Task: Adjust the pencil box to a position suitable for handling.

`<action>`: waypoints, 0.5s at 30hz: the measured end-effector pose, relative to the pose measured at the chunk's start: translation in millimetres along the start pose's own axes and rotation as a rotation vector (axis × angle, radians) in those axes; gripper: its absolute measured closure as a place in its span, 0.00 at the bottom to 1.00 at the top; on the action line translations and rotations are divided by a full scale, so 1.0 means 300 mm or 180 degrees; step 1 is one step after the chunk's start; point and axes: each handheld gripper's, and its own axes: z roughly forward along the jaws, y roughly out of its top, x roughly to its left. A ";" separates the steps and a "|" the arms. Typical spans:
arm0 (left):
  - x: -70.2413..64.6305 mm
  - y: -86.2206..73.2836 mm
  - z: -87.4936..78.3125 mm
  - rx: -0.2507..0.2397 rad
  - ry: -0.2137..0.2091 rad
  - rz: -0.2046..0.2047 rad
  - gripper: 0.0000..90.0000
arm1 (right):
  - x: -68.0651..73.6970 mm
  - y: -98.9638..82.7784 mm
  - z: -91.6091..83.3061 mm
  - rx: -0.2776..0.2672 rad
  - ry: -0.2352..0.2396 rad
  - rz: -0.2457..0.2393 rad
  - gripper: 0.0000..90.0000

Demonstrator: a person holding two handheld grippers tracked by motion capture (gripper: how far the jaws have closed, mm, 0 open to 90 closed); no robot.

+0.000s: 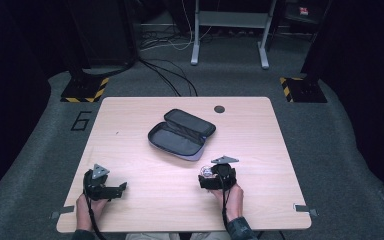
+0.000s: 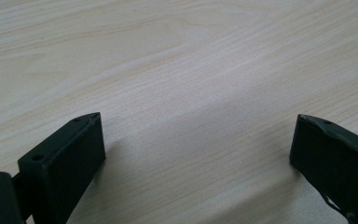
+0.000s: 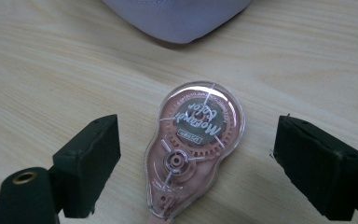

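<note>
Between the spread jaws of the right gripper (image 3: 196, 154) a pink correction tape roller (image 3: 193, 149) is seen lying flat on the table (image 1: 260, 145), a clear gap left on each side of it, neither pad touching. On its round label the words "Color" and something like "MoPearl" can be made out; the smaller print is too fine to read. Just beyond the roller, the rounded lilac edge of the open pencil case (image 1: 181, 134) is met. Open wood lies to the right of the case. Well to the left of the case, the left gripper (image 2: 198, 140) is held with jaws wide apart over bare wood, near the table's front edge.
</note>
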 end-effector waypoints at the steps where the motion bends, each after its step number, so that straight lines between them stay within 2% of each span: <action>1: 0.001 0.000 -0.001 0.0010 -0.0010 0.0003 0.03 | 0.002 -0.001 0.007 0.0001 -0.0024 -0.0017 0.16; 5: 0.001 0.000 -0.001 0.0010 -0.0010 0.0003 0.03 | 0.013 -0.001 0.024 0.0033 -0.0065 0.0001 0.19; 12: 0.001 0.000 -0.001 0.0006 -0.0007 0.0000 0.03 | 0.034 0.001 0.046 0.0026 -0.0223 -0.0118 0.31; 15: 0.001 0.000 -0.001 0.0008 -0.0007 0.0004 0.03 | 0.034 0.001 0.049 0.0025 -0.0244 -0.0148 0.36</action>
